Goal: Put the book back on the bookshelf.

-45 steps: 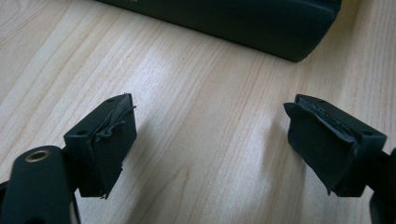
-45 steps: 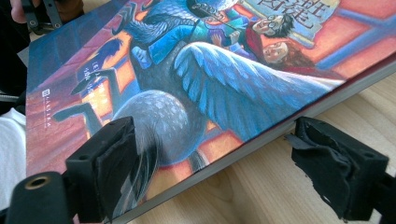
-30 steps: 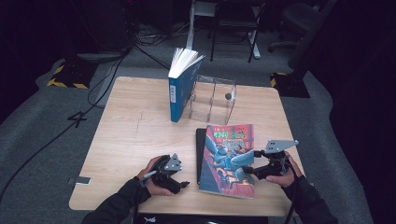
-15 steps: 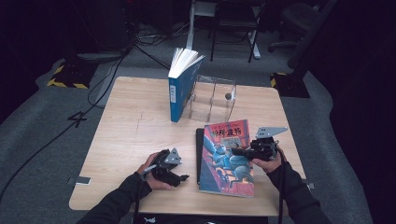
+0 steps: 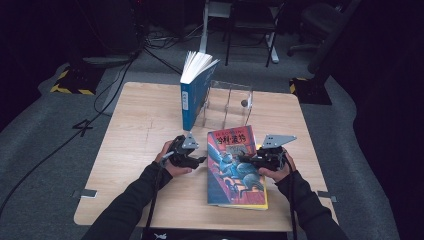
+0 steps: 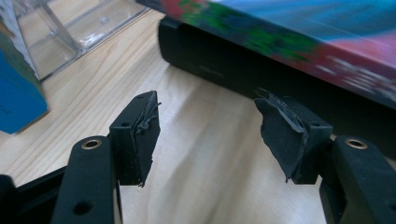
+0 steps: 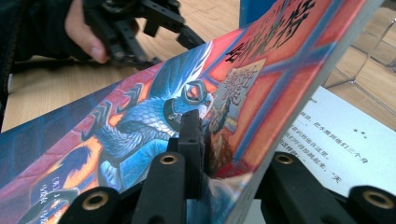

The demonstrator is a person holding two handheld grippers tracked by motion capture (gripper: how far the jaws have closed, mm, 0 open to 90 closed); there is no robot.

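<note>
High cam overhead facing fwd; gripper cams close, low; all share picture book [image 5: 234, 167]

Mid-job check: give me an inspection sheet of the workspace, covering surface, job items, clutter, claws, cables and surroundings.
Surface: light wooden table, bare around the books.
Job's things: colourful book lying flat, its front cover lifted along the right edge, a printed page showing beneath.
Clutter: blue book standing upright against a clear acrylic stand.
Claws: right claw shut on the cover, jaws having just closed; left claw open beside the spine, narrowing, nothing between the jaws.
Cables: one trails along the left forearm; more on the floor behind.
Surroundings: dark room, grey carpet, chair legs.
</note>
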